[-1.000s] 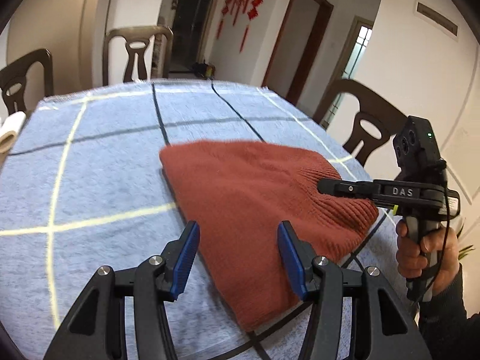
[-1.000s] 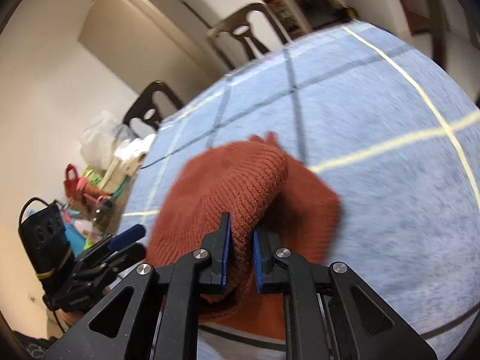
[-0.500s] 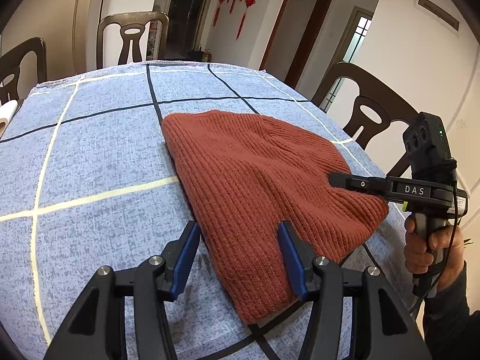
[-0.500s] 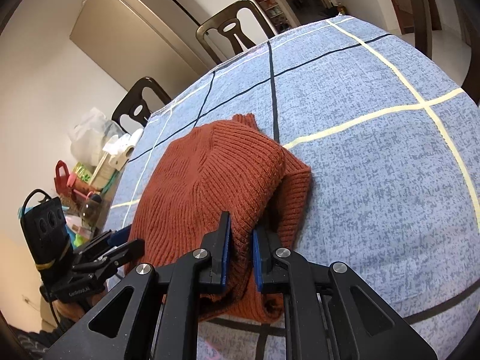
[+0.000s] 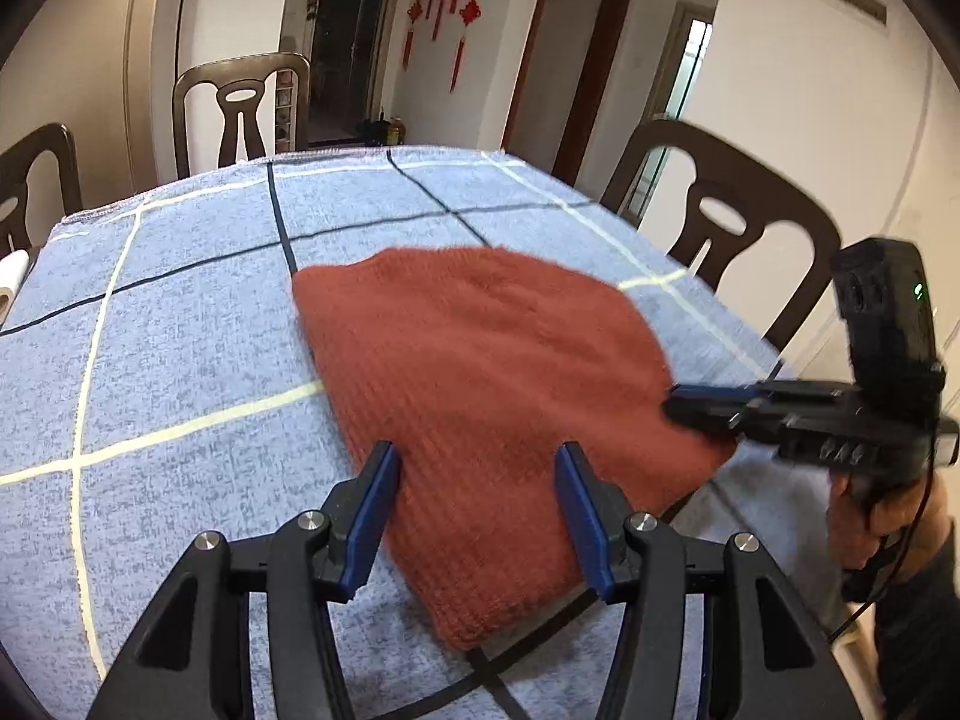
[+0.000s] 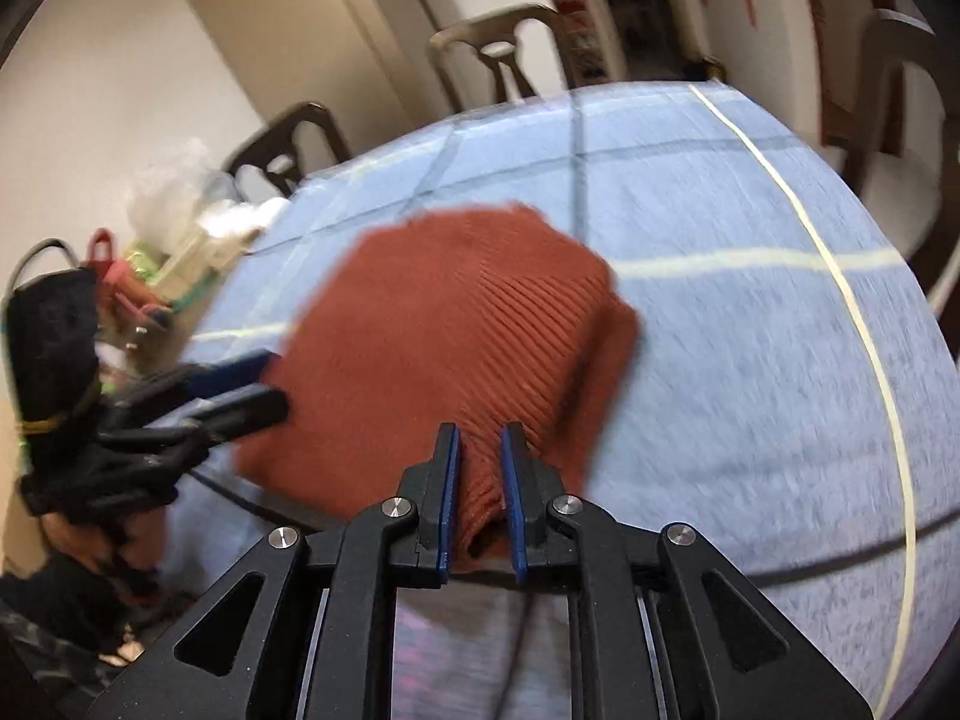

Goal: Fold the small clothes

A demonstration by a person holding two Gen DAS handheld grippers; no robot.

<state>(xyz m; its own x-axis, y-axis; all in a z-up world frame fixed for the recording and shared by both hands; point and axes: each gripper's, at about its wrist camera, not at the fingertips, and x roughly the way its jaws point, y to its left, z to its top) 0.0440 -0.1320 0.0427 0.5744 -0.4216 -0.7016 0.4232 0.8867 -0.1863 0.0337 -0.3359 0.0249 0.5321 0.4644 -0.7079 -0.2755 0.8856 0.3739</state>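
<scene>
A rust-red knit hat (image 5: 492,396) lies on the blue checked tablecloth (image 5: 180,330), near the table's front right corner. My left gripper (image 5: 477,468) is open, its blue pads either side of the hat's near edge, holding nothing. My right gripper (image 6: 480,462) is shut on the hat's (image 6: 444,348) edge, with a pinch of knit between its pads. In the left wrist view the right gripper (image 5: 678,405) reaches in from the right at the hat's right edge. In the right wrist view the left gripper (image 6: 264,384) shows at the hat's left side.
Dark wooden chairs stand around the table: one at the far end (image 5: 240,108), one on the right (image 5: 720,222), one at the left (image 5: 36,174). A cluttered heap of bags and bottles (image 6: 156,258) sits beyond the table's left side.
The right gripper has pulled back toward the table's front edge, keeping its pinch on the hat's edge. The hat has flattened out. The left gripper stays open over the near edge.
</scene>
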